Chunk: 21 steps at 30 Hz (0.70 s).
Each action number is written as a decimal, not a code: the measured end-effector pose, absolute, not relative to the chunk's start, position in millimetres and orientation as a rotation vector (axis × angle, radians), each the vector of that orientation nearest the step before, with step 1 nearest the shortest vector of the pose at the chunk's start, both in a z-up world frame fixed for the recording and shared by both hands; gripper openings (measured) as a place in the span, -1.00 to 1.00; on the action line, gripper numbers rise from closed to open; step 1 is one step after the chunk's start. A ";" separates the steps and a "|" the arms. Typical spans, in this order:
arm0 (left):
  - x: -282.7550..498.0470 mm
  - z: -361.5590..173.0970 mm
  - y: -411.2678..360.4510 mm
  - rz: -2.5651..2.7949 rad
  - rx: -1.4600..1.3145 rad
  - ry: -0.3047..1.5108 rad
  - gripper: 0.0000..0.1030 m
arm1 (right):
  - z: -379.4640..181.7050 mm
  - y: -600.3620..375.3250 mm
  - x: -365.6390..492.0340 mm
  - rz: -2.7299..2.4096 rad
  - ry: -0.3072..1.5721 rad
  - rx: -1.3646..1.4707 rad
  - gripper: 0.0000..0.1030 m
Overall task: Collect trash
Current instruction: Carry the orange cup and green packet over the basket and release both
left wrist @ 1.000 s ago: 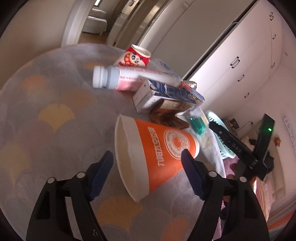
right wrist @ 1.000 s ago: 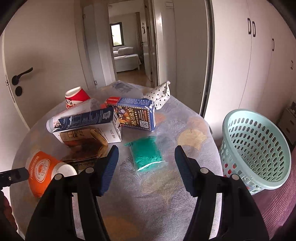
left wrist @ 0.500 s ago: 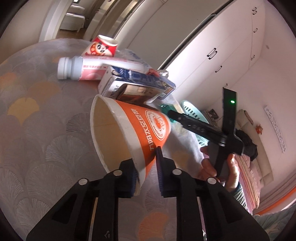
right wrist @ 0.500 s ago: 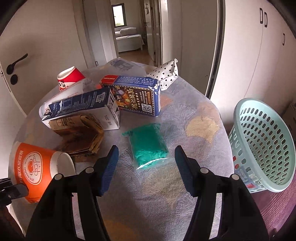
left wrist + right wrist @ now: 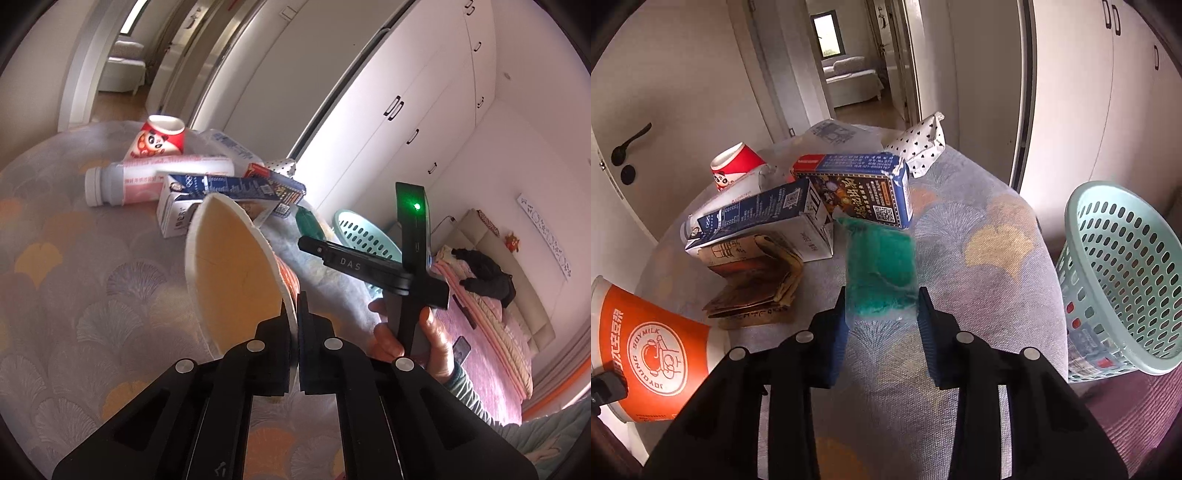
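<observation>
The left gripper (image 5: 294,325) is pinching the rim of the orange soymilk paper cup (image 5: 236,266), its fingers (image 5: 306,325) pressing together on the wall, one inside and one outside. The cup is tilting with its open mouth facing the camera. Beyond the fingers, a blue milk carton (image 5: 207,195) and a pink bottle (image 5: 155,181) are lying on the table (image 5: 74,280).

The right gripper (image 5: 882,314) is straddling the green plastic packet (image 5: 881,269), its fingers (image 5: 927,321) touching both side edges. Just beyond the fingertips a blue snack box (image 5: 860,192) is lying; left of them, a folded brown paper bag (image 5: 757,284). Right of the fingers, off the table, a mint laundry-style basket (image 5: 1123,273) is standing.
</observation>
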<state>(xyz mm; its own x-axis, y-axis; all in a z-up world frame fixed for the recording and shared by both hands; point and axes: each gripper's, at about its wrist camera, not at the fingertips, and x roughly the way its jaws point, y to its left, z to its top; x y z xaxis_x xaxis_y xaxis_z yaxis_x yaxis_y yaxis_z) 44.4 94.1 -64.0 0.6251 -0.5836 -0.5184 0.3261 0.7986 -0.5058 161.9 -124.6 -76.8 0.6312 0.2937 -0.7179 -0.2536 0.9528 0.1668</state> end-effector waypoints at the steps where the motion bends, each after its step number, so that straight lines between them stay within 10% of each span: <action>1: 44.6 -61.8 92.4 -0.540 -0.382 0.722 -0.98 | -73.3 -125.6 158.5 0.304 0.819 0.042 -0.38; 21: 105.5 -0.6 -19.3 -0.660 -0.192 0.603 -0.98 | 6.6 -254.2 128.1 0.073 0.586 0.143 -0.38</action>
